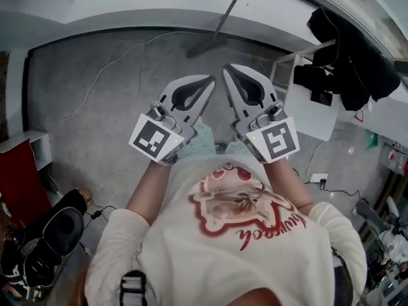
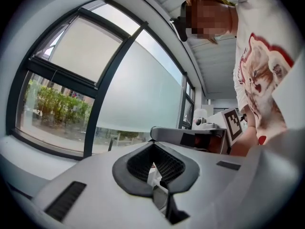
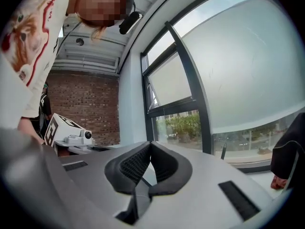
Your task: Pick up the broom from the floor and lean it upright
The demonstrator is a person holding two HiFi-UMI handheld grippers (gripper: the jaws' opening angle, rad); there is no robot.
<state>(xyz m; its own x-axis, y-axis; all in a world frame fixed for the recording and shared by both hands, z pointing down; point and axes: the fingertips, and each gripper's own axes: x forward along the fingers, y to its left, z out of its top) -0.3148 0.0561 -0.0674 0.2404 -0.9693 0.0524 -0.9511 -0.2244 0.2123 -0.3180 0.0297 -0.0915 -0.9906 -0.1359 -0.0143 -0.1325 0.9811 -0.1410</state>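
The broom (image 1: 231, 10) stands tilted against the white sill at the far wall, its thin dark handle rising to the top edge of the head view and its dark head (image 1: 199, 47) on the grey floor. Both grippers are held level in front of the person's chest, side by side and well apart from the broom. My left gripper (image 1: 210, 79) is shut with nothing in it; its pads meet in the left gripper view (image 2: 153, 145). My right gripper (image 1: 225, 69) also has its pads together (image 3: 150, 144) and holds nothing. Both gripper views look out at the large windows.
A white table (image 1: 306, 110) stands at the right with dark clothing (image 1: 347, 56) piled on it. A thin cable (image 1: 102, 75) runs over the floor at the left. A power strip (image 1: 317, 178) lies at the right. A dark seat (image 1: 60, 231) and a red cabinet (image 1: 18, 177) sit at the lower left.
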